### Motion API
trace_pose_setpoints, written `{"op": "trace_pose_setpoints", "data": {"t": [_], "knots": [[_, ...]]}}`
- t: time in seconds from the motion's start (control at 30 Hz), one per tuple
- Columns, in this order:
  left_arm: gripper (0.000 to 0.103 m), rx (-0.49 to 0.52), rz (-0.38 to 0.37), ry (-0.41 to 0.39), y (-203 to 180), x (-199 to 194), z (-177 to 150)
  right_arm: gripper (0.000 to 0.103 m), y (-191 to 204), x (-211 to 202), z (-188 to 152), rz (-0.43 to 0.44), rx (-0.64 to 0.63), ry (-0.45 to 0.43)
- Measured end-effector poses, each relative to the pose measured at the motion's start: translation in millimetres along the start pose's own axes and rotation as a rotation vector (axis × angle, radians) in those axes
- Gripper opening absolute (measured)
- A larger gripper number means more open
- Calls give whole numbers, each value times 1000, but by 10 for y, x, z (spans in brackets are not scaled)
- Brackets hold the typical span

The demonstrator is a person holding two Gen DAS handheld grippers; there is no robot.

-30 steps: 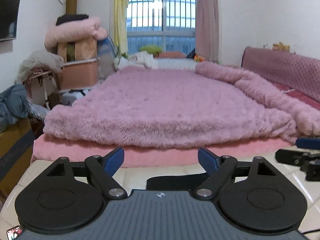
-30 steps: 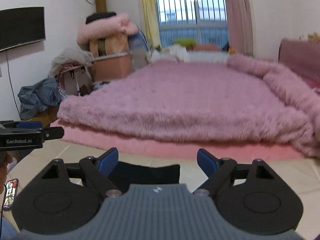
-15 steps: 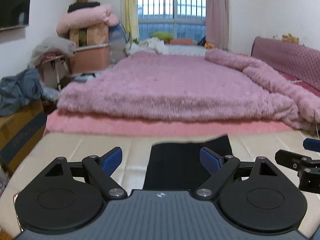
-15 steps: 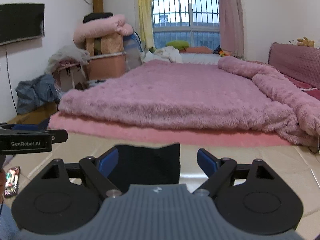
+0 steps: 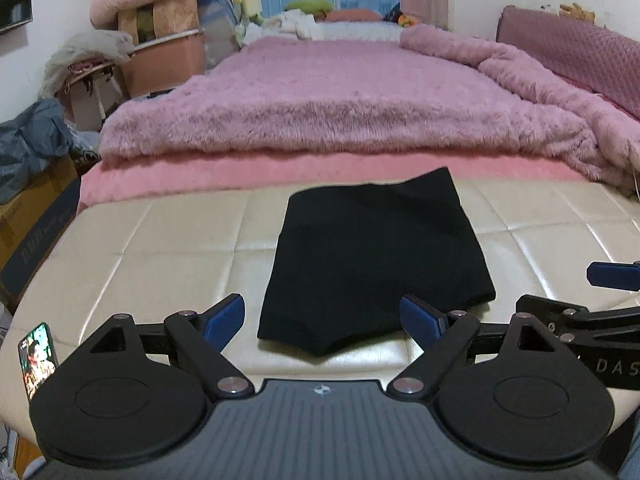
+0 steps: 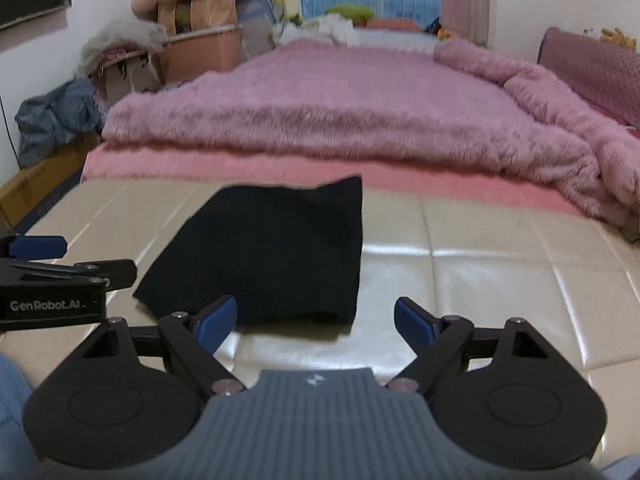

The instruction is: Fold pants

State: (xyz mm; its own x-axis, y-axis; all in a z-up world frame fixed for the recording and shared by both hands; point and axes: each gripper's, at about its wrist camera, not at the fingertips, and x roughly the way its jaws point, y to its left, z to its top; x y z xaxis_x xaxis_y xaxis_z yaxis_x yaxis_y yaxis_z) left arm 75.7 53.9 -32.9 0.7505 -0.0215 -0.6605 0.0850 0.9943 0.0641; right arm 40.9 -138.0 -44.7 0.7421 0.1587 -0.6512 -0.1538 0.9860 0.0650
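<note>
The black pants [image 5: 372, 256] lie flat on the cream quilted bench [image 5: 160, 248] at the foot of a bed covered with a fluffy pink blanket [image 5: 340, 96]. They form a compact, roughly rectangular bundle that already looks doubled over, though the dark cloth hides any layer lines, so how many folds are in it is hard to say. The left gripper [image 5: 322, 318] hovers over the near edge of the pants with its jaws spread wide and nothing between them; the right gripper [image 6: 316, 314] is likewise released and empty, off the near right corner of the cloth. The fabric appears soft, light and limp, probably a knit: it will sag and drape when lifted, and a single pinch point would let the rest trail and unfold. The far right corner stands up slightly [image 5: 442, 174], a sign the cloth keeps little shape of its own. A sound hold is likely at the two near corners, one per gripper, pinching through all layers at the hem so the stack lifts together. The bench surface looks glossy, so the pants may slide if dragged. A phone [image 5: 37, 354] lies at the left edge of the bench.
</note>
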Motion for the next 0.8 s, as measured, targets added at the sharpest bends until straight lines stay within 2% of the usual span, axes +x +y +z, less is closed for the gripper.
{"op": "trace_pose_setpoints", "data": {"t": [0.2, 0.8], "knots": [[102, 7, 2, 2, -26, -1, -11, 82, 31, 60, -26, 13, -8, 38], [102, 9, 1, 0, -39, 4, 3, 82, 32, 39, -8, 14, -9, 32]]}}
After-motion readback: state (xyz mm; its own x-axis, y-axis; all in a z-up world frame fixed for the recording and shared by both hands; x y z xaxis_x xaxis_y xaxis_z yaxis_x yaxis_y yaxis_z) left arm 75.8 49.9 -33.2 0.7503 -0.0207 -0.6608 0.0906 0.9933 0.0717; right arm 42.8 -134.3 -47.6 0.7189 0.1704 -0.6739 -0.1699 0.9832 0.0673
